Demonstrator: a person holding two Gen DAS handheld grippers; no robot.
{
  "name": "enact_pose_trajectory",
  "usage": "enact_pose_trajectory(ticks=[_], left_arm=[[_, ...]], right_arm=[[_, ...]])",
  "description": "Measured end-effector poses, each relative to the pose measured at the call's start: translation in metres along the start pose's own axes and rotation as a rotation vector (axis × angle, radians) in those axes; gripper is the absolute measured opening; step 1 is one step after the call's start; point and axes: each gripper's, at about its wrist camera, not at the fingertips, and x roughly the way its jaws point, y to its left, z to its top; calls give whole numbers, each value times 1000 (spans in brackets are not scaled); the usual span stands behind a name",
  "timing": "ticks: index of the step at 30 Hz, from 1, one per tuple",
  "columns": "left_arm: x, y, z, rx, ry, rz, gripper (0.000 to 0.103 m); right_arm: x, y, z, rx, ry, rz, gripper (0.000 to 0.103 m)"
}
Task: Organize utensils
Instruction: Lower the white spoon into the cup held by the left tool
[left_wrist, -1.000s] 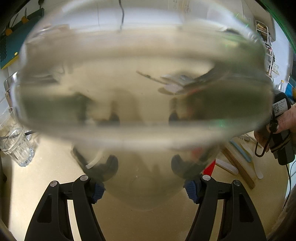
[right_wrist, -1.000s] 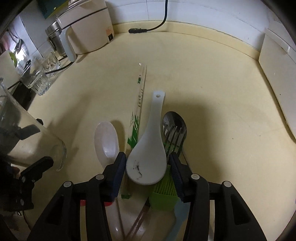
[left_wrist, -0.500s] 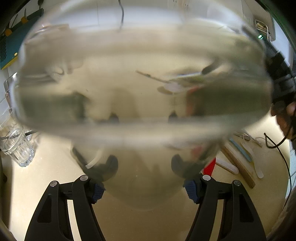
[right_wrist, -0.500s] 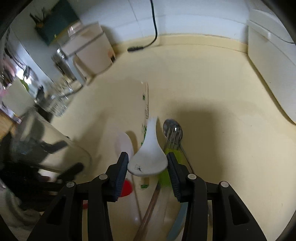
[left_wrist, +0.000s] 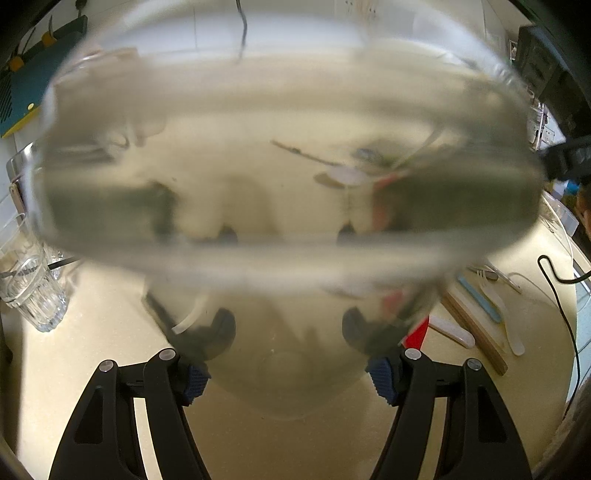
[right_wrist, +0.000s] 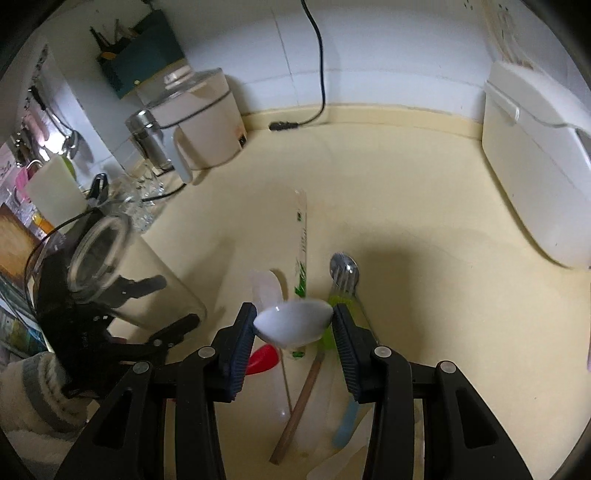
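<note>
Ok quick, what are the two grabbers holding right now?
Left gripper: shut on the big clear glass jar.
Right gripper: shut on the white spoon, lifted off the counter.

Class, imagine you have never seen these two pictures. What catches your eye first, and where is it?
A big clear glass jar fills the left wrist view, tilted mouth-first toward the camera and clamped by the left gripper. In the right wrist view, a white spoon hangs above the cream counter, pinched by the right gripper, with utensils scattered below.
</note>
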Motion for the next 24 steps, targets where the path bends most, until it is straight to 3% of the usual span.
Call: enact_pose_trajectory(ticks=[6,10,17,19,24], left_arm=[[0,0,0,-1,0,0,74],[0,0,0,-1,0,1,74],[1,1,0,-1,0,2,74],[1,1,0,0,1,3,74],[1,1,0,2,1,3,74]], right_arm=[[-30,13,11,-24,-57,10,42],[-60,31,27,-54,-126,63,42],[-109,69,65,-63,-264,354,42],[-104,82,71,-85,-256,406,42],[-55,103,64,-153,-139,355,42]])
